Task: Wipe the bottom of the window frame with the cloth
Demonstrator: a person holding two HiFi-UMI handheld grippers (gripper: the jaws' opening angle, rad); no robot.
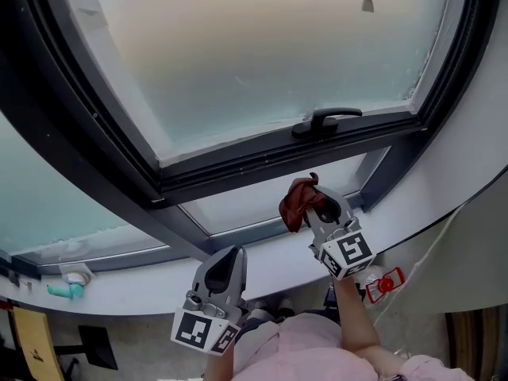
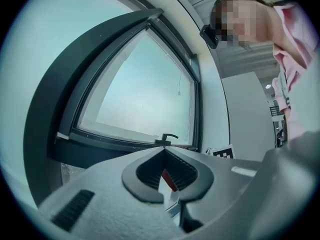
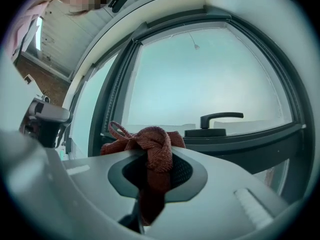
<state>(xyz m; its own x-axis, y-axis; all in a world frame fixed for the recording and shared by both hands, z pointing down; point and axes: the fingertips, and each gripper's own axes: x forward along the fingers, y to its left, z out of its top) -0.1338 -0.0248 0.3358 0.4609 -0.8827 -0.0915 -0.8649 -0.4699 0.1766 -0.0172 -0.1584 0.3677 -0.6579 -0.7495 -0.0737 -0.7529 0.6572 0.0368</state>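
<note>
A crumpled red cloth [image 1: 296, 205] is pinched in my right gripper [image 1: 311, 206], shut on it, held just below the dark bottom rail of the window frame [image 1: 262, 165] and apart from it. In the right gripper view the cloth [image 3: 152, 144] bulges out between the jaws of that gripper [image 3: 157, 151], with the black window handle [image 3: 220, 119] beyond. My left gripper [image 1: 232, 252] hangs lower and to the left over the white sill, jaws shut and empty. In the left gripper view its tips [image 2: 164, 151] meet, and the handle [image 2: 166, 137] shows far off.
A white curved sill [image 1: 270, 264] runs under the window. A teal object [image 1: 63, 290] lies on it at the far left; a red and white tag [image 1: 386, 282] sits at the right. A blind cord pull [image 1: 368, 3] hangs against the frosted glass. The black handle [image 1: 325, 121] juts from the sash.
</note>
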